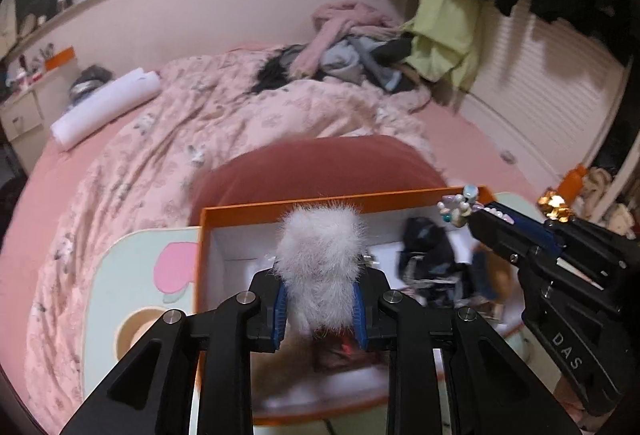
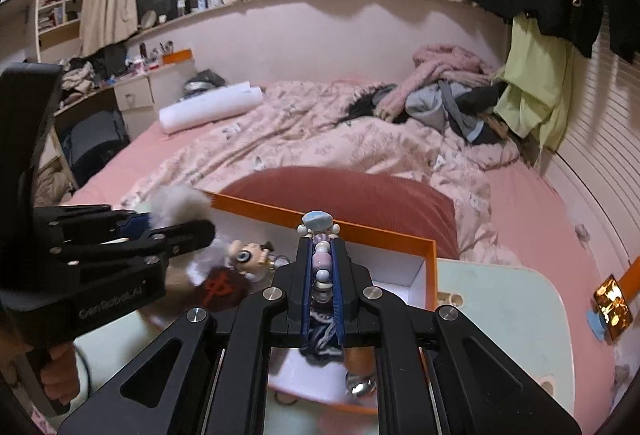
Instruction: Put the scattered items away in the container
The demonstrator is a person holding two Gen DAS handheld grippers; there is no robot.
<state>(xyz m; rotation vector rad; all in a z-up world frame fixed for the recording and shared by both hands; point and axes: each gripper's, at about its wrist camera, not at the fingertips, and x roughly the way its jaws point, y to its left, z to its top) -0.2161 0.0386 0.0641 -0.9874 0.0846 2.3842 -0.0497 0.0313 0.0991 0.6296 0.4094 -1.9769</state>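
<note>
The bed (image 1: 120, 163) spreads out beyond both sets of jaws, with a red cushion (image 1: 320, 167) just past the box. The bench (image 1: 132, 275) lies under and to either side of the jaws. The orange box (image 1: 320, 201) sits on it, directly below and ahead of both grippers, already holding dark cloth (image 1: 432, 263), a doll (image 2: 246, 253) and other small bits.

The left gripper (image 1: 320, 299) has its jaws parted a little, a white pompom (image 1: 320, 255) between the pads and standing up past the tips over the box. Whether the pads actually press it is hard to judge; if not, it may drop early, though probably inside the box.

The right gripper (image 2: 322, 275) is shut tight on a bead charm (image 2: 322, 255), whose top pokes beyond the tips, above the box's far wall. Released from here it could strike the rim and bounce out toward the cushion. The two grippers are close; they could bump.
</note>
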